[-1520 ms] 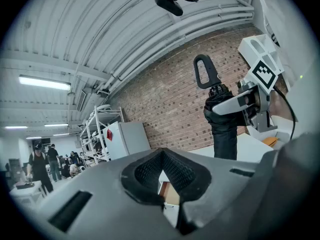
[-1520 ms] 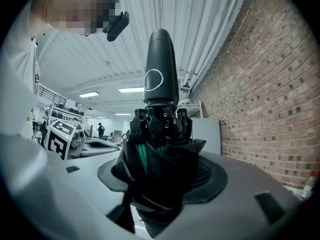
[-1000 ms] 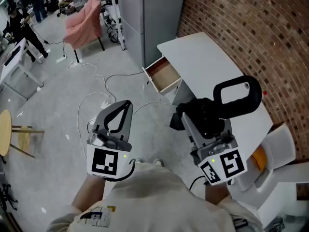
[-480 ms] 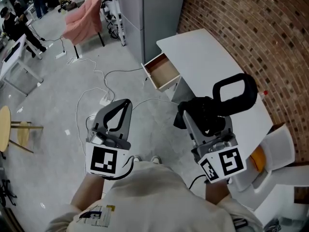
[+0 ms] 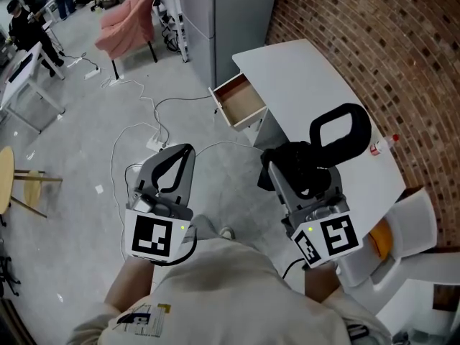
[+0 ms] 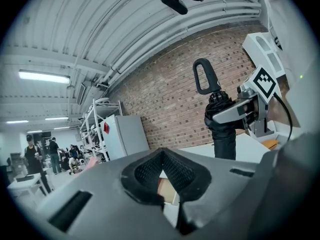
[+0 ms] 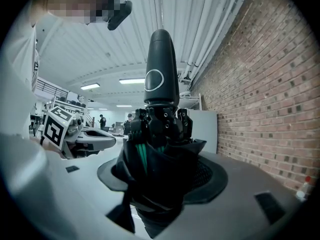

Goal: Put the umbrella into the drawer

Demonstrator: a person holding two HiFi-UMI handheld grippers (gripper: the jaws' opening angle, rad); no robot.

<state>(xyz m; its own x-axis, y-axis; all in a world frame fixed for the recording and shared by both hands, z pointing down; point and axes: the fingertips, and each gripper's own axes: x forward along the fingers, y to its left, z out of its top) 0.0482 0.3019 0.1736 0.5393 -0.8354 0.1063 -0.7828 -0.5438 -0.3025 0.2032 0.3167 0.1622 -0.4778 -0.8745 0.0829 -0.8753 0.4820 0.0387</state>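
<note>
The right tongs (image 5: pixel 285 175) are pinching the umbrella (image 5: pixel 309 162). It is folded and black, and the jaws are clamped across the bunched cloth just below its loop handle (image 5: pixel 361 121). The handle stands above the jaws and the rest of the bundle hangs below them. The left tongs (image 5: pixel 185 155) are pressed together with nothing in them, level with the right pair and a little apart to their left.

The drawer (image 5: pixel 228 118) is pulled open under the desk (image 5: pixel 309 77), ahead of both tongs and well apart from them.

The umbrella looks light, with a stiff core of shaft and ribs (image 7: pixel 150 129) wrapped in soft, loose cloth. The cloth is probably a bit slick, so it can creep or twist under the pads. The present hold sits where the ribs gather, which gives the jaws something firm beneath the cloth — a sound place to grip. The hard handle would be the other choice, though its smooth curve may slip. Nothing about the umbrella looks fragile. The likely trouble is length, because it will probably have to be tipped flat to lie inside the drawer.
</note>
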